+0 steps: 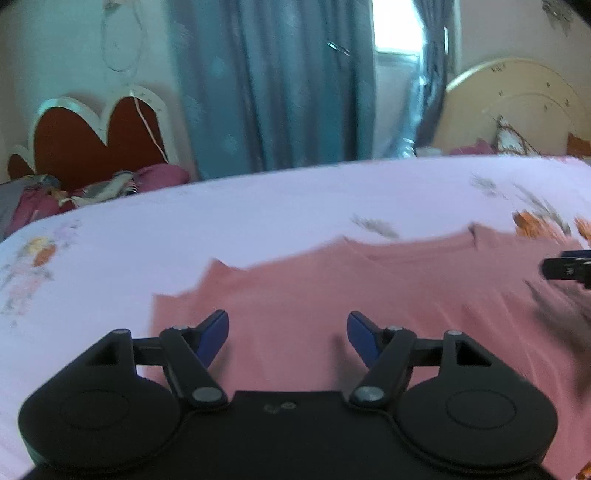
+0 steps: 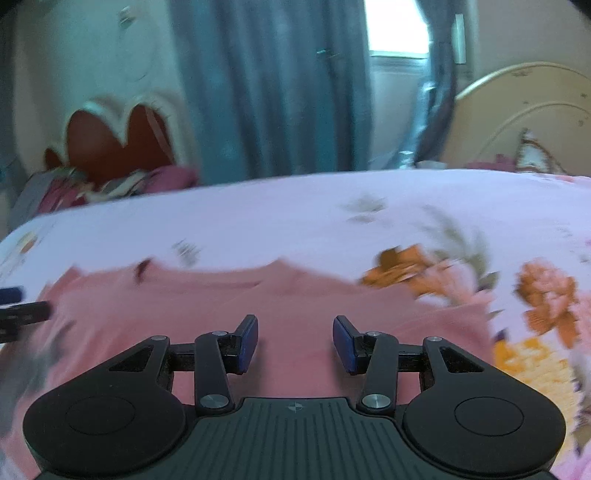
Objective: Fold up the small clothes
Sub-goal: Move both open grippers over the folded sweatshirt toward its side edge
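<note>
A small pink shirt (image 1: pixel 332 288) lies spread flat on the floral bedsheet (image 1: pixel 221 221); its neckline points away from me. My left gripper (image 1: pixel 288 332) is open and empty, hovering over the shirt's left part. My right gripper (image 2: pixel 295 339) is open and empty over the shirt (image 2: pixel 258 302) towards its right side. The right gripper's fingers show at the right edge of the left wrist view (image 1: pixel 569 269). The left gripper's fingers show at the left edge of the right wrist view (image 2: pixel 22 310). Both views are blurred.
The bed's far edge runs across the middle of the views. Beyond it hang blue curtains (image 1: pixel 269 85) by a window (image 1: pixel 395 26). A red heart-shaped headboard (image 1: pixel 92 140) with crumpled bedding stands at left, a cream headboard (image 1: pixel 509 107) at right.
</note>
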Tool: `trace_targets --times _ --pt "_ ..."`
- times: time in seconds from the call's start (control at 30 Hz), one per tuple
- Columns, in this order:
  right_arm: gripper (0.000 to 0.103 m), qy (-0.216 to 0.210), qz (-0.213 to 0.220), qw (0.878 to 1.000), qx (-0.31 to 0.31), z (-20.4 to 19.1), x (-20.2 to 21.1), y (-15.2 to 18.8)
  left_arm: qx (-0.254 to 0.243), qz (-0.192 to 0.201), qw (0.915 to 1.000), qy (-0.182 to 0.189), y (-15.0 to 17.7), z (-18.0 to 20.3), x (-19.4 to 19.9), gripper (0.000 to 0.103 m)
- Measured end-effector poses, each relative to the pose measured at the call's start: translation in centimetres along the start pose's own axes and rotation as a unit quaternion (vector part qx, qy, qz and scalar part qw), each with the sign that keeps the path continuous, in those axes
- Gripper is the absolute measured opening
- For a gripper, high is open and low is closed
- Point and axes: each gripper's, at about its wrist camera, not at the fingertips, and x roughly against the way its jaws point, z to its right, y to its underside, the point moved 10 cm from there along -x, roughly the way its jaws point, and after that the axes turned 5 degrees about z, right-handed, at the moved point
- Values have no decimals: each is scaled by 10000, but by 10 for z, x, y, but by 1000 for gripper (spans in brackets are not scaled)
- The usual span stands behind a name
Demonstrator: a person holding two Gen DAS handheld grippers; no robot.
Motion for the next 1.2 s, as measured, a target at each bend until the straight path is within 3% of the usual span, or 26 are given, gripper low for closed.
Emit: trace_targets --times 0.1,0.2,0.3,0.37,0.47,0.53,0.67,0.97,1.07,1.2 --pt "46 -6 -162 9994 314 -10 -3 19 -62 -175 9998 -76 17 2 -7 70" --pt "46 201 -308 9980 505 5 -2 39 -66 -360 9990 -247 36 -10 -12 71" --pt "46 336 -276 9986 309 35 7 47 211 -381 9985 -320 48 -30 -9 82" --pt "46 611 -257 9978 86 59 14 51 342 -390 9981 -342 51 -39 -5 82" --pt "46 699 -204 9973 -42 76 23 58 355 -414 9976 -428 53 -45 0 82" --pt "46 778 -213 9966 177 73 26 58 317 -496 9968 -535 53 -47 2 81" --pt "46 608 -91 9979 -181 62 41 49 418 -498 9965 -518 50 -46 17 73" --pt "46 -3 -51 9999 145 -14 59 54 268 -295 9992 -62 46 -3 46 73" --pt "46 77 -163 9994 280 -17 58 68 140 -438 9989 -49 62 3 42 73" --pt "46 426 -347 9982 228 8 63 88 243 -449 9986 -96 76 -7 40 79"
